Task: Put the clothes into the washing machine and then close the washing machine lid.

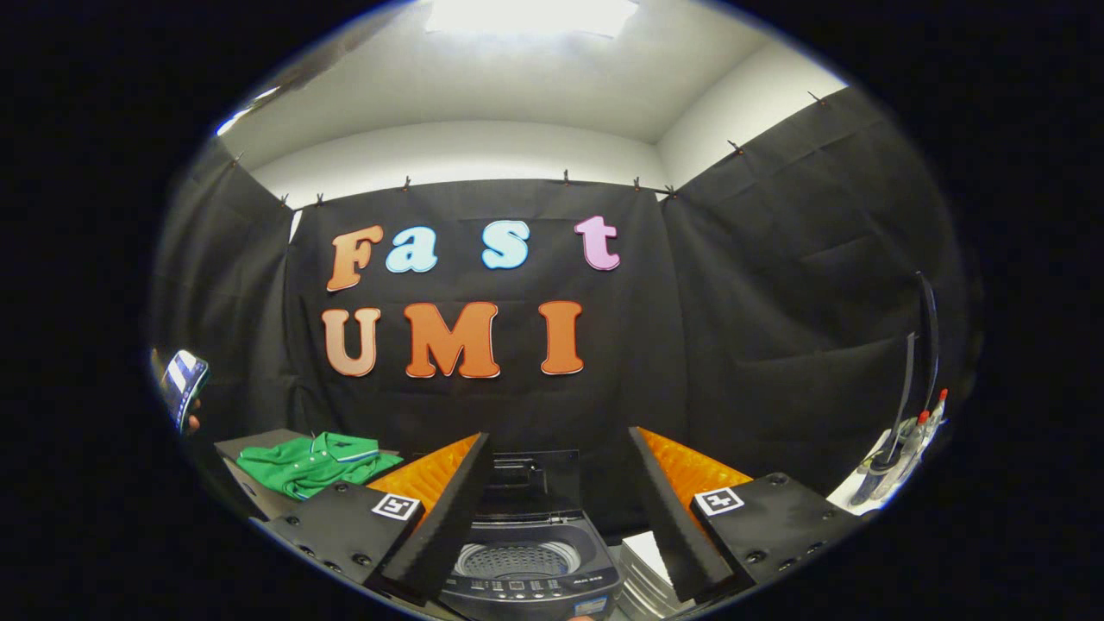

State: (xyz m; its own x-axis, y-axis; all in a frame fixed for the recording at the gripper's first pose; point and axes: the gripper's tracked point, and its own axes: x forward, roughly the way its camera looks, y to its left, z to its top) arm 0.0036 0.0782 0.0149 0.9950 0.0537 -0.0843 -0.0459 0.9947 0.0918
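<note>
Gripper [561,509] spread wide, the two fingers splayed well apart and gripping nothing. Framed in the gap between them, just ahead and below: small dark-grey top-loading washing machine [528,569] with its perforated metal drum [516,559] exposed, a control strip along the near rim, and the dark hinged lid [528,473] standing upright behind the opening. Off past the left finger, well apart from the machine: folded bright-green polo shirt with a pale-trimmed collar [309,463], lying flat on a dark boxy stand [250,446]. Beside the machine, behind the right finger: a stack of white flat items [645,552], nature unclear. Farther right: a white surface holding dark-handled tools and a red-capped bottle [901,444].

Judged as the very start: shirt not yet picked up, drum apparently empty, lid open. Next move likely calls for swinging left toward the stand, descending over the shirt, and pinching a good bunch of fabric rather than a single layer, since soft folded cloth tends to slip or unfold and trail when carried over the rim.

Hard to make out: depth of the drum, cut off by the near rim; how the lid hinges, hidden in dark-on-dark; the machine's base and right flank, masked by the fingers. At the far left, a hand holding a phone [183,388], partly cut off and distorted.
</note>
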